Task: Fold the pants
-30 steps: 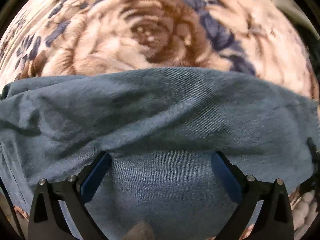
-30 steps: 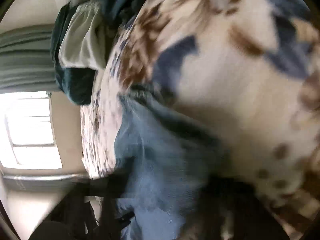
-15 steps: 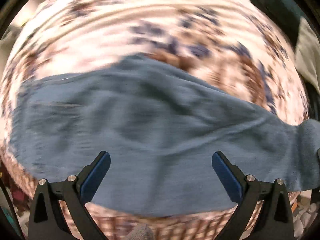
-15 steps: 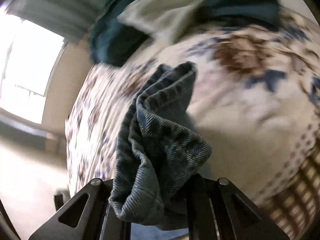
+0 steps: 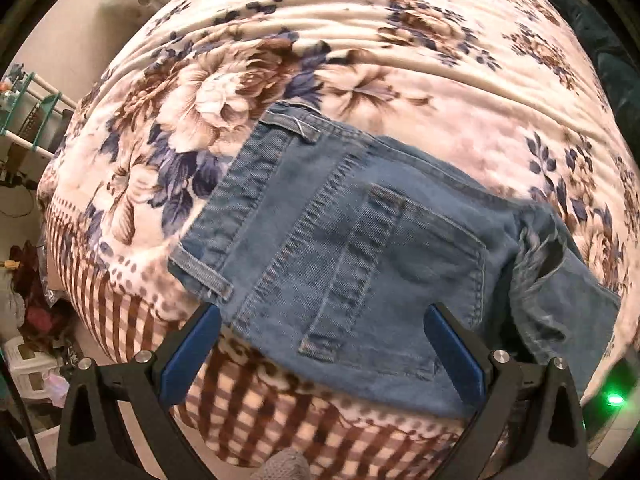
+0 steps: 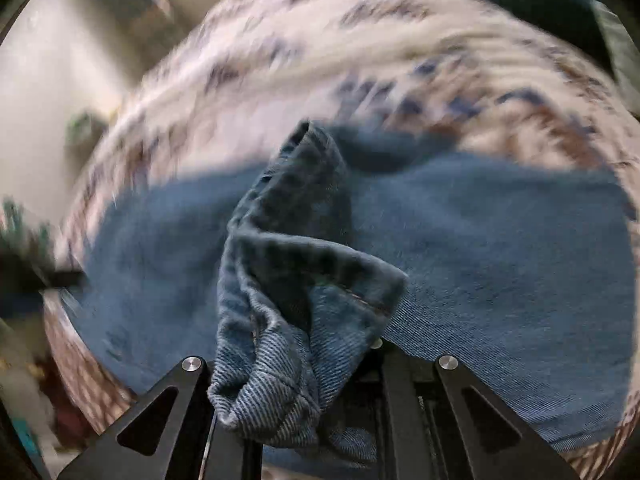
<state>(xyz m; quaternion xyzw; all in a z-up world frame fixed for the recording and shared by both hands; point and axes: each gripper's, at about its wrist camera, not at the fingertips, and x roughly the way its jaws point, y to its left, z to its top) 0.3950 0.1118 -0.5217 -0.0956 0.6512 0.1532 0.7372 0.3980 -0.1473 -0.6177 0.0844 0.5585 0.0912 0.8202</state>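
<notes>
While I look down both tongs, I note the following.
Left tongs (image 5: 320,348): I see the two blue pads (image 5: 192,356) standing wide apart with nothing pinched; they hang over the near edge of the jeans, apart from the cloth.
Right tongs (image 6: 298,384): I see a bunched hem of the jeans (image 6: 288,280) sticking up from between the narrow fingers; the jaws are opening, with the denim between them.
Jeans (image 5: 360,248): just ahead of the left tongs they lie flat on the bed, back pocket (image 5: 408,280) up, waistband (image 5: 240,200) to the tongs' left, a rumpled fold to their right.
Blanket (image 5: 360,40): floral, brown and blue, spread under the jeans and beyond them; a checked border runs below the left tongs.
Farther out: clutter on the floor left of the bed, blurred in the right view.
</notes>
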